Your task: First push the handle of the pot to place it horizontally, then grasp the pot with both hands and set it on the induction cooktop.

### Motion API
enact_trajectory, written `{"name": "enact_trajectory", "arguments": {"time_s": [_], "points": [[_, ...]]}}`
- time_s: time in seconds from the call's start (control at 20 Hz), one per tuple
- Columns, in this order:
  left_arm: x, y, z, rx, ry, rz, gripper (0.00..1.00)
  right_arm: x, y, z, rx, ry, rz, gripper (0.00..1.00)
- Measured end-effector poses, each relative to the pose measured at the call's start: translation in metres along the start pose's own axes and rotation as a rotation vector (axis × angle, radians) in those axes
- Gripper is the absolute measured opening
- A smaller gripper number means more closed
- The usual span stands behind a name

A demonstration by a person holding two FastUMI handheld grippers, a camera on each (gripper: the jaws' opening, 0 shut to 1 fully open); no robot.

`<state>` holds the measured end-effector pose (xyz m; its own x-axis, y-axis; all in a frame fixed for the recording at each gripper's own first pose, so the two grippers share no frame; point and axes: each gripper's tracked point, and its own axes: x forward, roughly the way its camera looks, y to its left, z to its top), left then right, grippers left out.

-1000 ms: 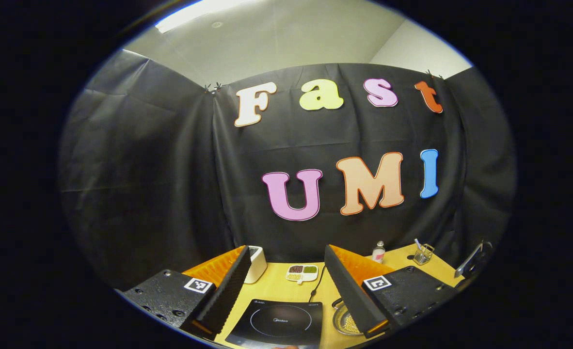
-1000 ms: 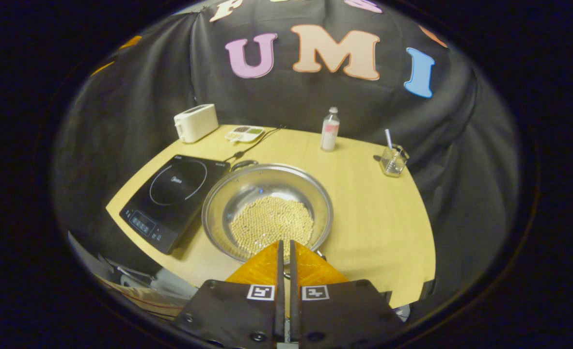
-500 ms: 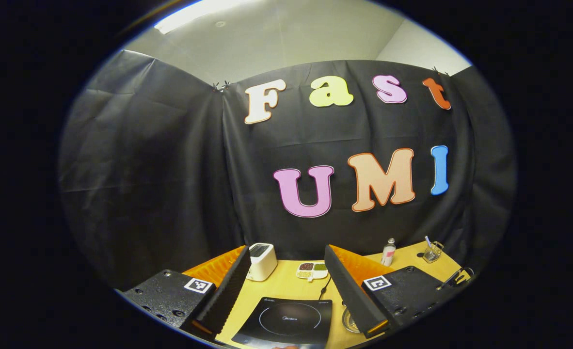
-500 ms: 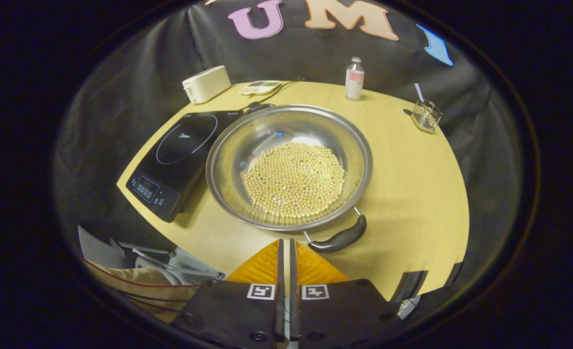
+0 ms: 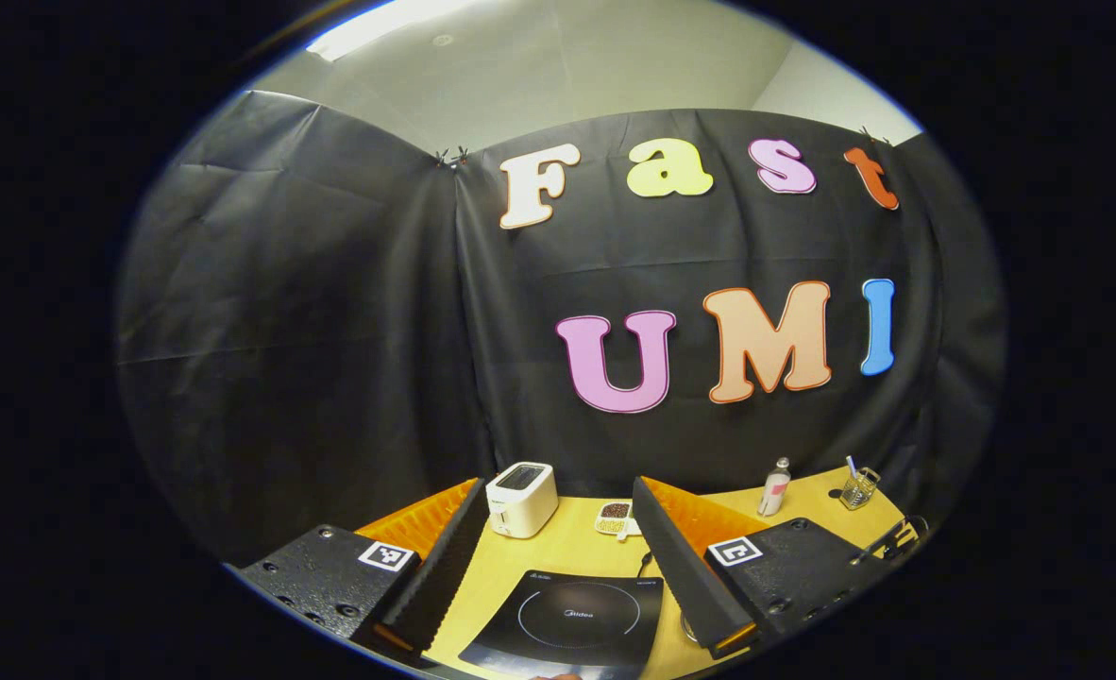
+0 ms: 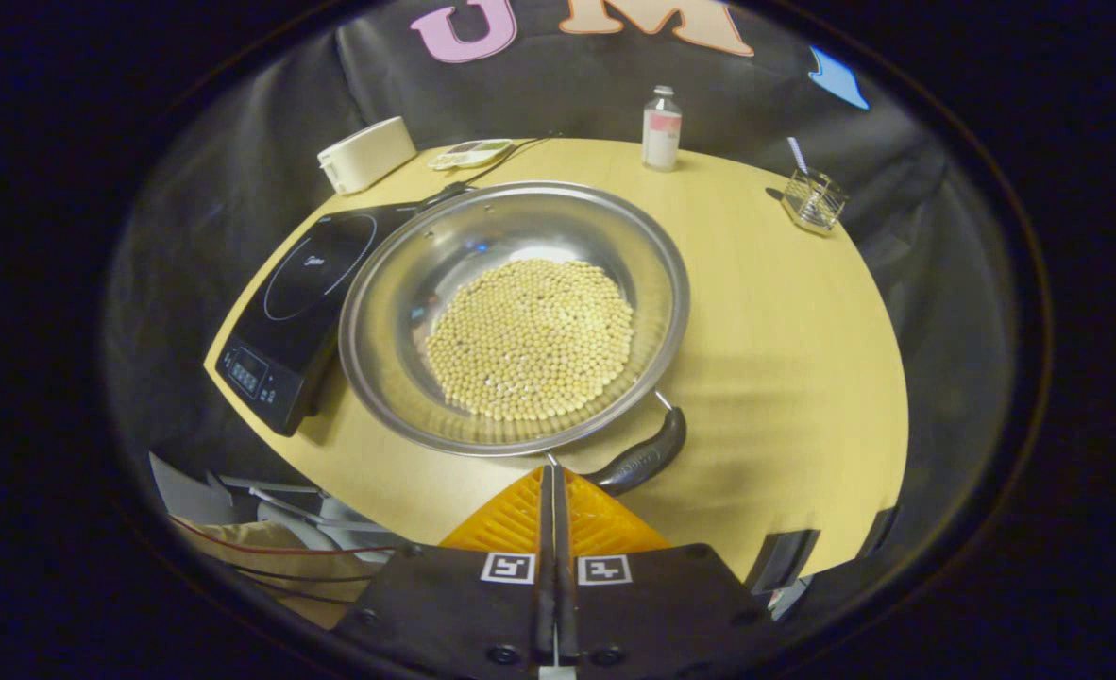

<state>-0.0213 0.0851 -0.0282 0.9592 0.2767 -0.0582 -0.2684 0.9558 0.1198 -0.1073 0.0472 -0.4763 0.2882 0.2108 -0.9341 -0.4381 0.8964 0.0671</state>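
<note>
Pot (image 6: 407, 312) of pale beans (image 6: 530, 338) is sitting on the table (image 6: 785, 378), and we are finding it just beside the cooktop (image 6: 303, 297), its rim overlapping the cooktop's right edge from this angle; whether the two are touching we cannot tell. We are seeing the near handle (image 6: 641, 458) pointing toward us and to the right, just ahead of the right gripper (image 6: 552, 472). That gripper's fingers are pressed together, gripping nothing, and their tips are lying just beside the handle's left end; contact cannot be confirmed.

Around the pot in the right gripper view we are noting a toaster (image 6: 366, 154) at the far left corner, a small divided dish (image 6: 468, 153) next to it, a cord (image 6: 482, 170) running between the dish and the cooktop, a bottle (image 6: 661, 129) at the far edge, and a glass holder (image 6: 813, 200) at the far right. All are standing well apart from the pot. Below the table's near edge we are observing cables and clutter that are too blurred to identify.

In the left gripper view the left gripper (image 5: 558, 548) is spread wide, with nothing between its fingers. We are looking between them at the cooktop (image 5: 567, 619), with the toaster (image 5: 521, 499), the dish (image 5: 615, 516), the bottle (image 5: 775, 487) and the holder (image 5: 858, 487) beyond.
</note>
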Motion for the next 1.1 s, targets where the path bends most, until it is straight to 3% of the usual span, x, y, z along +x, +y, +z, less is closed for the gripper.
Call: {"name": "enact_trajectory", "arguments": {"time_s": [0.75, 1.1], "points": [[-0.005, 0.038, -0.012, -0.014, 0.031, 0.104, 0.97, 0.023, -0.055, 0.039, -0.015, -0.011, -0.134, 0.03], [-0.009, 0.041, -0.034, -0.046, 0.083, 0.106, 0.98, 0.026, -0.064, 0.046, 0.018, -0.028, -0.172, 0.04]]}}
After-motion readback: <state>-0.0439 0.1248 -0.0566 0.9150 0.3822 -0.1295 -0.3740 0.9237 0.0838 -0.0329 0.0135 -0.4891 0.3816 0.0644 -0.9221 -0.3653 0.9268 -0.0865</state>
